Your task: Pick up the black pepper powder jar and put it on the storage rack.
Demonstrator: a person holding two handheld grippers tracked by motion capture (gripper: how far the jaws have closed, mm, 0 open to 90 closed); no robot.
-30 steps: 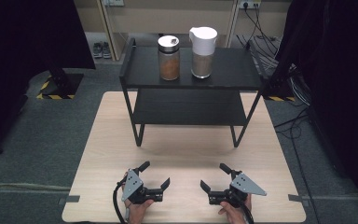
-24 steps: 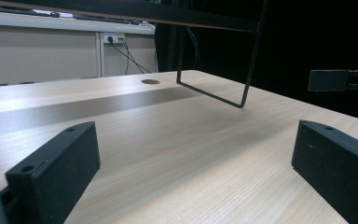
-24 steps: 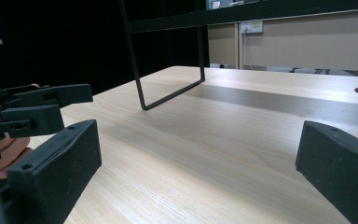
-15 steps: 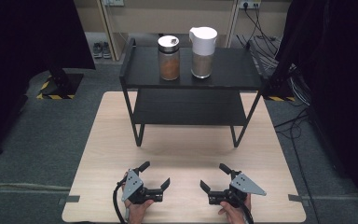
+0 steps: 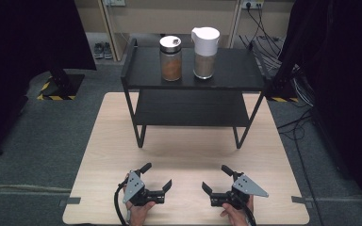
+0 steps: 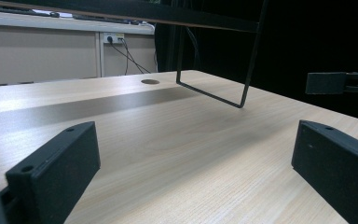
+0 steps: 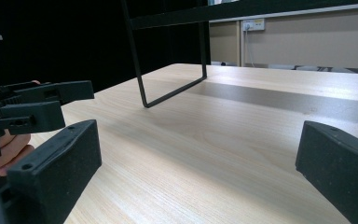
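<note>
Resting: both my grippers low at the near edge of the light wooden table (image 5: 184, 146).
Left gripper (image 5: 156, 177): jaws spread wide, holding nothing.
Right gripper (image 5: 215, 178): jaws spread wide, holding nothing.
Black two-tier metal shelf (image 5: 235, 75): stands mid-table, well apart from me.
Top tier: glass jar with silver lid (image 5: 170, 58) beside white-lidded jar (image 5: 205, 45).

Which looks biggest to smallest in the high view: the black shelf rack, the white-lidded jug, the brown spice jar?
1. black shelf rack, by far the largest.
2. white-lidded jug, somewhat taller than the jar.
3. brown spice jar, smallest, though close to the jug.
Both containers stand side by side on the top shelf, so nearness barely skews it.
</note>
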